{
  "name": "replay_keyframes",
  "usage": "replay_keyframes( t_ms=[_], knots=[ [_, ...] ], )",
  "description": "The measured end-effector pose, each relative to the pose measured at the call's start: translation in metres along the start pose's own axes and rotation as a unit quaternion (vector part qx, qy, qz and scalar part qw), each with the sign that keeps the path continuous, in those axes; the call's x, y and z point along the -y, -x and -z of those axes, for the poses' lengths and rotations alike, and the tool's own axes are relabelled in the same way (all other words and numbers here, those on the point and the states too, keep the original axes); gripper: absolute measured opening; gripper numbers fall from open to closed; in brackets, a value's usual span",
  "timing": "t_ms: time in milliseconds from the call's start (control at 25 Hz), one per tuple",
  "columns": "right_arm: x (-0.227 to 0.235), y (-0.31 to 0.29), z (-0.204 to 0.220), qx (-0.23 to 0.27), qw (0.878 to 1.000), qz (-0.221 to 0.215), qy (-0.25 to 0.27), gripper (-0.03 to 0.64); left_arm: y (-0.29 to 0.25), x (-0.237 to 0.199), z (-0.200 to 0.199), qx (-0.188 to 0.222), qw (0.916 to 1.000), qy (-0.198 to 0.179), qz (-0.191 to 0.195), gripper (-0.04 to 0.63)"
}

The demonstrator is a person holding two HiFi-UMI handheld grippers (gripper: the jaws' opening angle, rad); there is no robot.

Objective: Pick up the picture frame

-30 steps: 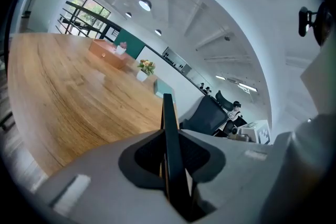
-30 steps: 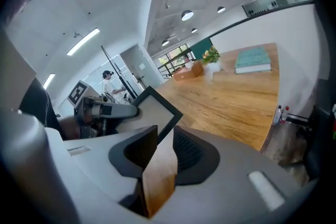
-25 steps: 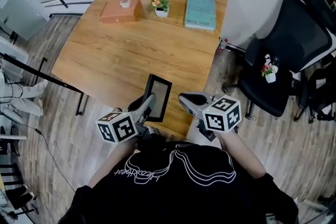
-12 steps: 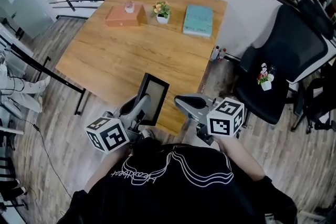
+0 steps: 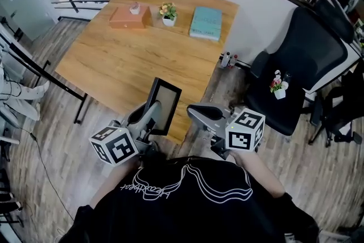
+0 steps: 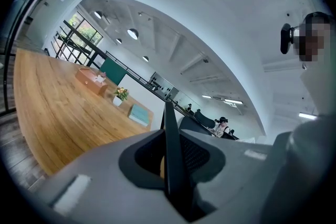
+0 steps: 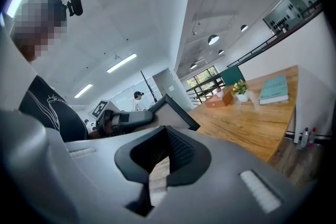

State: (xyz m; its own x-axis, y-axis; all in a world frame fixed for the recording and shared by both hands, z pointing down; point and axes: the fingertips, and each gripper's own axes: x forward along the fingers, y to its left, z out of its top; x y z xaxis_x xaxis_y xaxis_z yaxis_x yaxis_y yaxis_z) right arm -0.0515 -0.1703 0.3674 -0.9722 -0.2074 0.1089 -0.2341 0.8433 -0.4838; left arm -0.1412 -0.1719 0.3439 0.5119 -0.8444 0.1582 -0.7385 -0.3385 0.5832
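The picture frame [image 5: 165, 104] is black-edged with a pale panel. It stands upright in the air over the near edge of the wooden table [image 5: 114, 60]. My left gripper [image 5: 149, 112] is shut on the frame's left edge. In the left gripper view the picture frame [image 6: 170, 160] shows edge-on as a thin dark blade pinched between the jaws. My right gripper [image 5: 199, 112] hovers just right of the frame, apart from it, jaws shut with nothing in them. From the right gripper view the picture frame [image 7: 177, 110] and the left gripper [image 7: 126, 118] show beyond my own jaws.
At the table's far side stand an orange box [image 5: 129, 16], a small flower pot [image 5: 167, 12] and a teal book [image 5: 206, 22]. A black office chair [image 5: 296, 71] with a small potted flower [image 5: 277, 87] is at the right. Black railings [image 5: 34, 74] run along the left.
The left gripper keeps its hold on the frame, which stays lifted. Both grippers and the frame have drifted slightly left and back toward the person.
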Motion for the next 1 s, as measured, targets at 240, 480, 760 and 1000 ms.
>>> replay_keyframes(
  t_ms=[240, 480, 760, 1000],
  knots=[
    [0.003, 0.019, -0.005, 0.008, 1.000, 0.009, 0.011, 0.025, -0.009, 0.013, 0.004, 0.003, 1.0000, -0.005, 0.004, 0.066],
    [0.004, 0.023, -0.004, 0.003, 1.000, 0.011, 0.021, 0.025, -0.010, 0.016, 0.004, 0.006, 1.0000, -0.008, -0.001, 0.066],
    [0.010, 0.028, -0.001, -0.007, 0.999, 0.015, 0.027, 0.025, -0.018, 0.016, 0.007, 0.009, 0.9999, 0.004, -0.003, 0.066],
    [0.012, 0.028, -0.002, -0.014, 0.999, 0.022, 0.037, 0.025, -0.019, 0.019, 0.007, 0.007, 0.9999, 0.007, -0.003, 0.066]
  ],
)
